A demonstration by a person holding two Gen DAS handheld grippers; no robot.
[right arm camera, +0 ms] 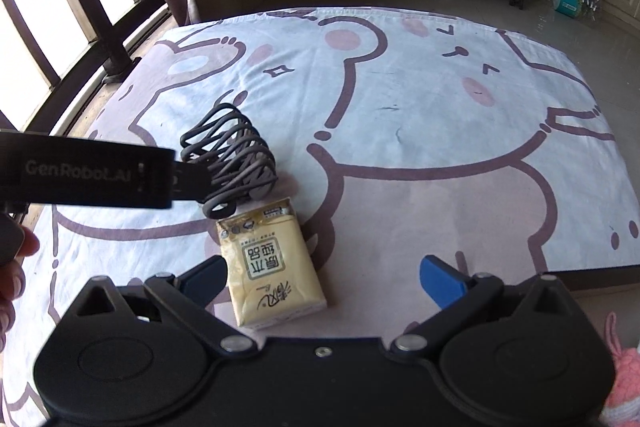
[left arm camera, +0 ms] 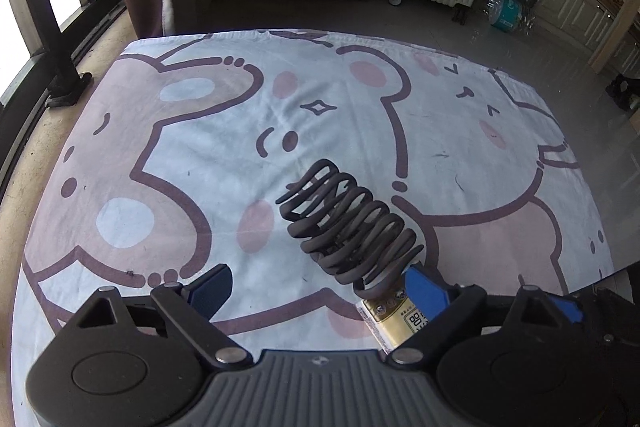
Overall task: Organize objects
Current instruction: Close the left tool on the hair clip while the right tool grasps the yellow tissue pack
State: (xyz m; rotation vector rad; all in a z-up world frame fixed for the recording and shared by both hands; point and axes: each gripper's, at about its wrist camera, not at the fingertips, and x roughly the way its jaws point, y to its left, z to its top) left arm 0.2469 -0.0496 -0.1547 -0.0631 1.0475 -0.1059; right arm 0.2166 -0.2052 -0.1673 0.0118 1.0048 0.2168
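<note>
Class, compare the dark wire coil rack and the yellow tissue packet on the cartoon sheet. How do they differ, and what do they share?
The wire coil rack is dark grey; the tissue packet is pale yellow with printed labels. The rack is an open, see-through spiral of loops; the packet is a solid, flat rectangle. The rack stands taller; the packet lies low. Both rest on the cartoon sheet, ends touching or nearly so.

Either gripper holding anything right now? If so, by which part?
Nothing is held. Left gripper jaws stand open beside the dark coiled hair claw clip; right gripper jaws stand open around the yellow tissue packet, pads not pressing.
</note>
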